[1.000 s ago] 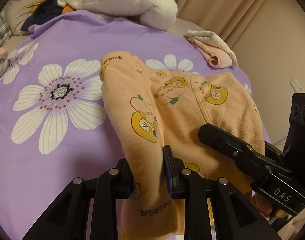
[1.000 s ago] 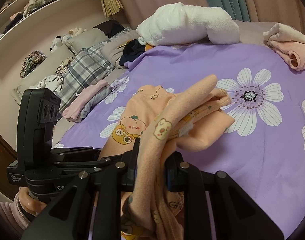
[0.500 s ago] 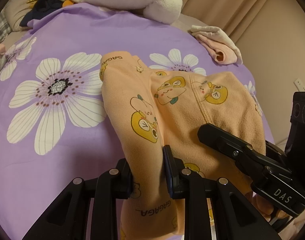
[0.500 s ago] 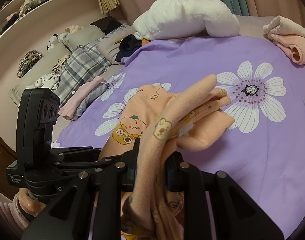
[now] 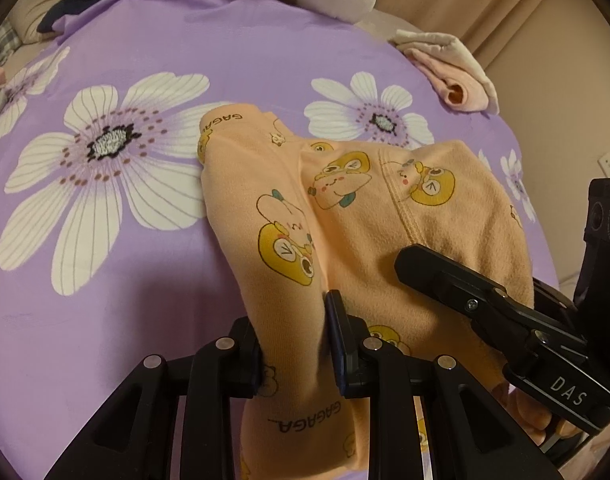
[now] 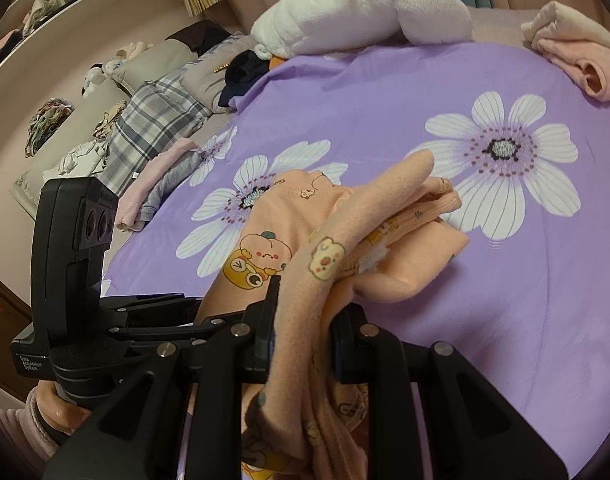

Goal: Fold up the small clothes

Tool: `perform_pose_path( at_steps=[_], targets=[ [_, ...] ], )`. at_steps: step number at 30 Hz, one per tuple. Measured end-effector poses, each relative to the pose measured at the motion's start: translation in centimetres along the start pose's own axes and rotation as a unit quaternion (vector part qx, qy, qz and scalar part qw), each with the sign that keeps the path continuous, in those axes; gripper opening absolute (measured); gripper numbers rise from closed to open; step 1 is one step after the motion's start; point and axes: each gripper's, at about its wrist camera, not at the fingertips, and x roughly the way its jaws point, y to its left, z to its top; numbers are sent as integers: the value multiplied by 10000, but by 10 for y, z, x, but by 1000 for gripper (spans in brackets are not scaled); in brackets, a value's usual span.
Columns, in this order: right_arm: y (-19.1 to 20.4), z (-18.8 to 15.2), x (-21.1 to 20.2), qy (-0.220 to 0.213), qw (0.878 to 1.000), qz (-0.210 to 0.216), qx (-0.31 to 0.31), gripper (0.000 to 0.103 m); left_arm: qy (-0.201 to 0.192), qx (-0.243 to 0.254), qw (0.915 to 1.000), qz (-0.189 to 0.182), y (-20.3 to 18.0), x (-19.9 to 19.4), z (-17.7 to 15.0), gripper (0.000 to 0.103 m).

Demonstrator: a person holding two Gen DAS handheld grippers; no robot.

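A small peach garment [image 5: 345, 216] with yellow cartoon prints is held up over a purple flowered bedsheet [image 5: 105, 280]. My left gripper [image 5: 293, 320] is shut on a fold of it near the bottom edge. My right gripper [image 6: 305, 312] is shut on another bunched part of the same garment [image 6: 365, 232], which drapes over its fingers. The right gripper also shows in the left wrist view [image 5: 485, 304], pressed against the cloth at the right. The left gripper also shows in the right wrist view [image 6: 153, 320], low at the left.
A white fluffy blanket [image 6: 365, 4] lies at the far edge of the bed. A folded pink garment [image 6: 581, 52] sits at the far right. Plaid and grey pillows [image 6: 157, 120] and more clothes [image 6: 157, 192] lie at the left. A wall is at the right [image 5: 565, 120].
Both grippers keep their hold on the peach garment. The views have shifted slightly: the bed's far items sit higher in the frames, so both grippers have moved a little forward and down.
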Motion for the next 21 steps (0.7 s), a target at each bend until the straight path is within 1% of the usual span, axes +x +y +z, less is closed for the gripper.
perform_pose_path(
  at_steps=[9,17,21],
  targets=[
    [-12,-6,9,138,9996,18,257,22,108,-34,9999,55,3,9,-2,23],
    [-39,-17,10,269,9964,-55,796,24,130,-83,9999,44,8,9,-6,23],
    [-48,-23,13,350,9948,-98,955,26,130,-81,9999,48,7,10,-7,23]
  ],
)
